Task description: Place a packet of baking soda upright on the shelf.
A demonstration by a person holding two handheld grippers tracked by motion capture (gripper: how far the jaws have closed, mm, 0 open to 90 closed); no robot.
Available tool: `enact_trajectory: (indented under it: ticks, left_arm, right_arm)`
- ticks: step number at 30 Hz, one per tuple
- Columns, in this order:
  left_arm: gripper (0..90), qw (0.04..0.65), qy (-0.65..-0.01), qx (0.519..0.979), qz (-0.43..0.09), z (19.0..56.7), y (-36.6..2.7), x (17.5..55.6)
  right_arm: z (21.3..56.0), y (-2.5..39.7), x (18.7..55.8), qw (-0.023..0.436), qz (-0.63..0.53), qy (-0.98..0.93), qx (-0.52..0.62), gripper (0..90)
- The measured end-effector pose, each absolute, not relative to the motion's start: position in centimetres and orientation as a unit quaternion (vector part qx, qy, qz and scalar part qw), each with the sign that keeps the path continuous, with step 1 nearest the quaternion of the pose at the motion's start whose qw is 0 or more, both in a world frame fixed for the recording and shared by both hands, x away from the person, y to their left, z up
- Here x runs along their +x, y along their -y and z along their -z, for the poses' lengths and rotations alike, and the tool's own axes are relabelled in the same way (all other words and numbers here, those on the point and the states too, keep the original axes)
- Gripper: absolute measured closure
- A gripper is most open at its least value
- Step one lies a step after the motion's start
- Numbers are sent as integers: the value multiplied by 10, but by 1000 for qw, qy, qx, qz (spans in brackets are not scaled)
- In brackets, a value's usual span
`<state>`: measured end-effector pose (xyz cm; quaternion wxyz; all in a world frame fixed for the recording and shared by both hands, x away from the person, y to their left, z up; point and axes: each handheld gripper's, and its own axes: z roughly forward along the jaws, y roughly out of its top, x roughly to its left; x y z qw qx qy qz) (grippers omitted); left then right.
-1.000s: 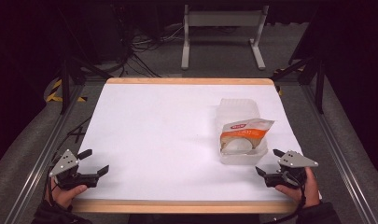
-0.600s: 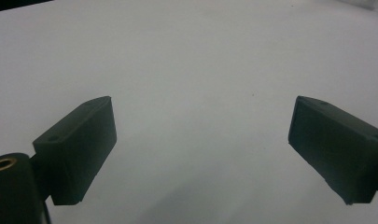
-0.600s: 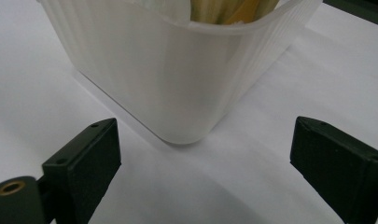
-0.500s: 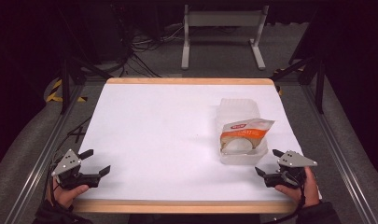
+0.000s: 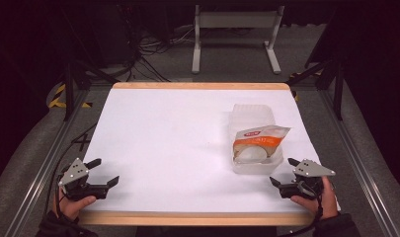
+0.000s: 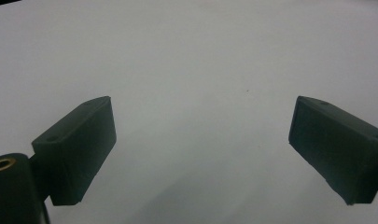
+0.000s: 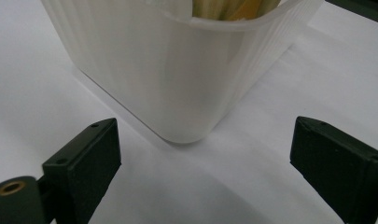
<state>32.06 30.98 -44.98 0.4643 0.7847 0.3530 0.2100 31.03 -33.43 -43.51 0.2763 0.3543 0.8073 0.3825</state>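
A clear plastic tub stands at the right of the white table, and an orange-and-white food bag lies in it. My right gripper rests near the table's front right corner, just right of the tub, open with nothing between its jaws. In the right gripper view the tub's near corner sits just beyond the gripper, with the bag peeking over the rim. At the front left corner my left gripper is open over bare table; its own view shows the gripper above the white surface.
The table has a wooden front edge and metal rails along both sides. A grey metal stand and cables lie on the floor behind the table.
The left gripper has drifted slightly toward the right along the front edge. The right gripper, tub and bag have stayed put.
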Motion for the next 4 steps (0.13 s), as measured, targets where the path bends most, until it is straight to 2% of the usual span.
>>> enact_trajectory:
  ticks: [4]
  left_arm:
    - [80, 462, -349, 787, -213, 449, -308, 322]
  right_arm:
    - [435, 335, 310, 276, -384, -807, 355, 94]
